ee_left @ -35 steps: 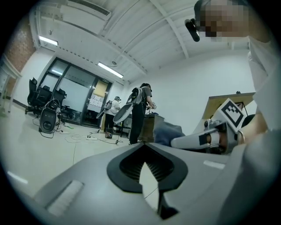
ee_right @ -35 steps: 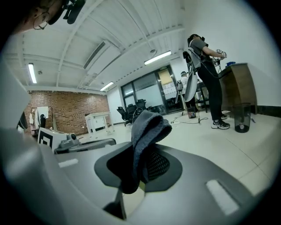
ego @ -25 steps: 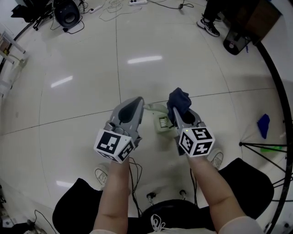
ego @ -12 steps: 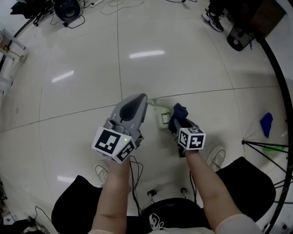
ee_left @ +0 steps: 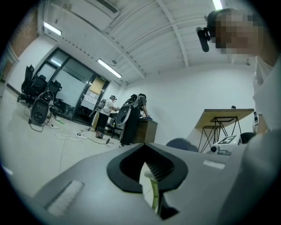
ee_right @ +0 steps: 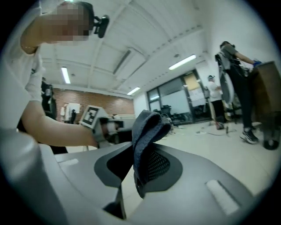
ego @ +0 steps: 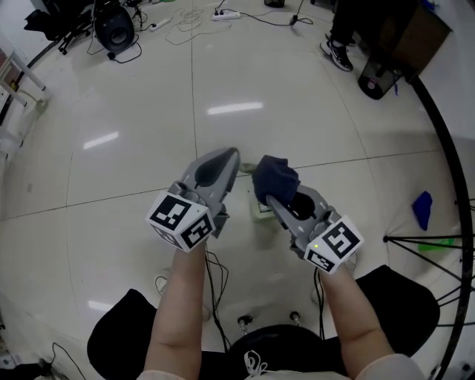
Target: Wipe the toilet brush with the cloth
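Observation:
My left gripper (ego: 228,157) is shut on the thin pale green handle of the toilet brush (ee_left: 154,194), which stands between its jaws in the left gripper view. The brush's pale head (ego: 260,209) shows low between the two grippers in the head view. My right gripper (ego: 277,194) is shut on a dark blue cloth (ego: 274,177), which bunches up over its tips right beside the left gripper's tip. In the right gripper view the cloth (ee_right: 146,132) stands folded between the jaws. The cloth hides the stretch of handle between the left gripper and the brush head.
The floor is shiny pale tile. At the far side lie a black speaker (ego: 115,30), a power strip with cables (ego: 223,13), a standing person's shoes (ego: 338,50) and a dark bin (ego: 377,78). A blue object (ego: 421,209) and black stand legs (ego: 427,239) are at the right.
The right gripper has come up and to the left with the cloth, from lower beside the brush head to the left gripper's tip. The left gripper has hardly moved.

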Motion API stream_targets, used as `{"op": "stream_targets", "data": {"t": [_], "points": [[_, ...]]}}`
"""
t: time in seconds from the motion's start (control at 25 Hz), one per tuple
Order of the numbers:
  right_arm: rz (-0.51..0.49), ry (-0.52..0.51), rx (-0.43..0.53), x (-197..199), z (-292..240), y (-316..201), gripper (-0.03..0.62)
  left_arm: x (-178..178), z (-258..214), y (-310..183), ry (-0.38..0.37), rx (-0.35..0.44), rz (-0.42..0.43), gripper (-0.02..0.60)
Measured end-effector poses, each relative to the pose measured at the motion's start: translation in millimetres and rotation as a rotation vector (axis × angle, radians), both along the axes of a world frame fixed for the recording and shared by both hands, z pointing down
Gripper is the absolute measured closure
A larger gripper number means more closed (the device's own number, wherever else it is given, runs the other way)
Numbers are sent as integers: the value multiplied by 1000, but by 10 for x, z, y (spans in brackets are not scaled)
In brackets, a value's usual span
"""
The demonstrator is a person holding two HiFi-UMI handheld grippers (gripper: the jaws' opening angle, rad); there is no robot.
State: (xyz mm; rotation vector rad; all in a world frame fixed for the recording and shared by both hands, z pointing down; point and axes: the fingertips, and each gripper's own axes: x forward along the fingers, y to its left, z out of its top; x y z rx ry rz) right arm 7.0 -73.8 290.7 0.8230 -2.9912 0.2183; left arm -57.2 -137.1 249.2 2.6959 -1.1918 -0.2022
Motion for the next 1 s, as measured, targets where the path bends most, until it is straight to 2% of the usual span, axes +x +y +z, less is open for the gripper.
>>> {"op": "stream_targets", "data": {"t": [0.08,0.12,0.24,0.4,0.48,0.64,0.72,1.0], "points": [[-103,36,6,-261,-89,190,523,19,49,-28,-7,-25,22,575],[-118,64,-20,-354,-24,216,523,33,82,-39,-27,-32,29,575],[-80,116,-146,-522,324,138,523,79,184,-43,-75,-53,55,575],[29,115,-306,-548,662,-78,523,73,197,-37,-33,-69,70,575],[109,56,-392,-461,735,-213,523,96,182,-29,-40,-63,79,575],[244,-171,-618,-235,883,-357,523,106,180,-21,-28,-57,89,575],[294,-244,-705,-116,1013,-385,523,100,181,-32,-25,-57,91,575],[415,-185,-770,149,1520,-396,523,129,169,-19,-31,-42,91,575]]}}
